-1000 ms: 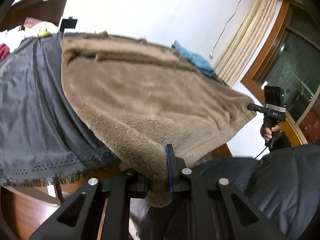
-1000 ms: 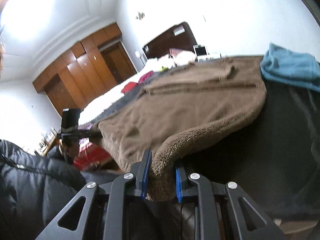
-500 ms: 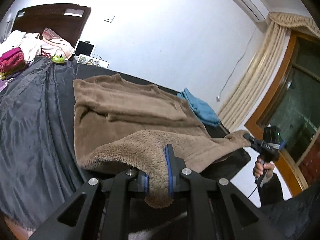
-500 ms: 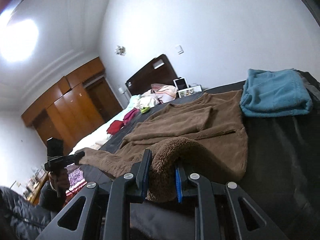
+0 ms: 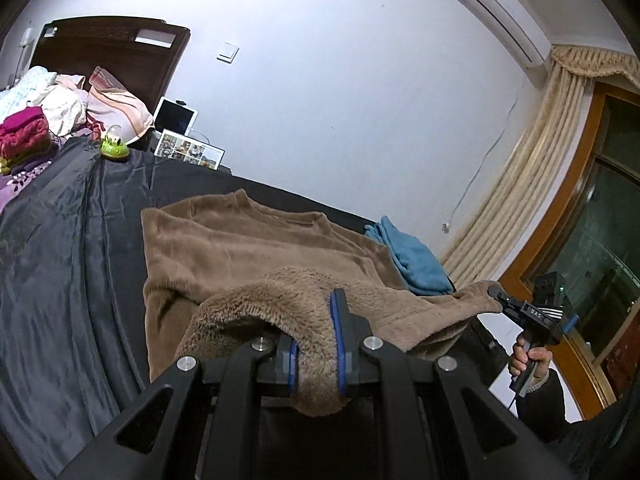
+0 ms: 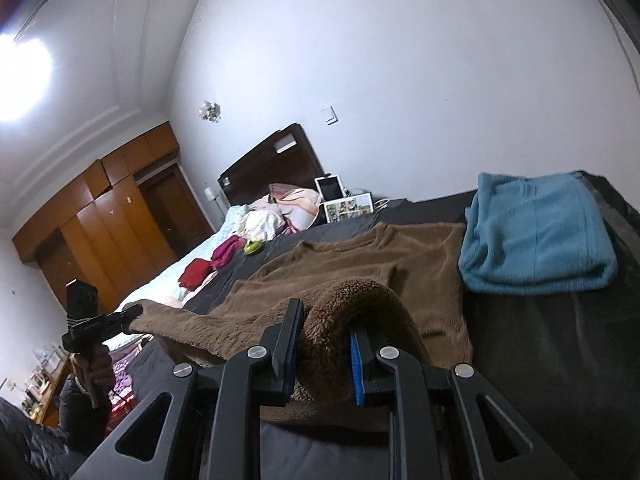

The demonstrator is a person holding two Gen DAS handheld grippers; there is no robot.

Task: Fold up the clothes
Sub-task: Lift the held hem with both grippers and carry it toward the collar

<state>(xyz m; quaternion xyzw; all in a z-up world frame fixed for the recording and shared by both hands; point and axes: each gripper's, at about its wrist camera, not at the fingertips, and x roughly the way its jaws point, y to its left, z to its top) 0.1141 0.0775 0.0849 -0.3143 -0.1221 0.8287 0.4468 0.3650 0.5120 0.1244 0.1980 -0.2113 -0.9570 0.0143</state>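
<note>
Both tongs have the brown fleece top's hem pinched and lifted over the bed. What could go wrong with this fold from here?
1. The thick pile bunches between the pads of the left tongs and right tongs; one corner could slip out mid-fold.
2. The brown fleece top lies right beside the folded blue garment; carrying the hem forward might drag or cover it.
3. The hem sags between the two grips, so the fold line may land crooked.
</note>
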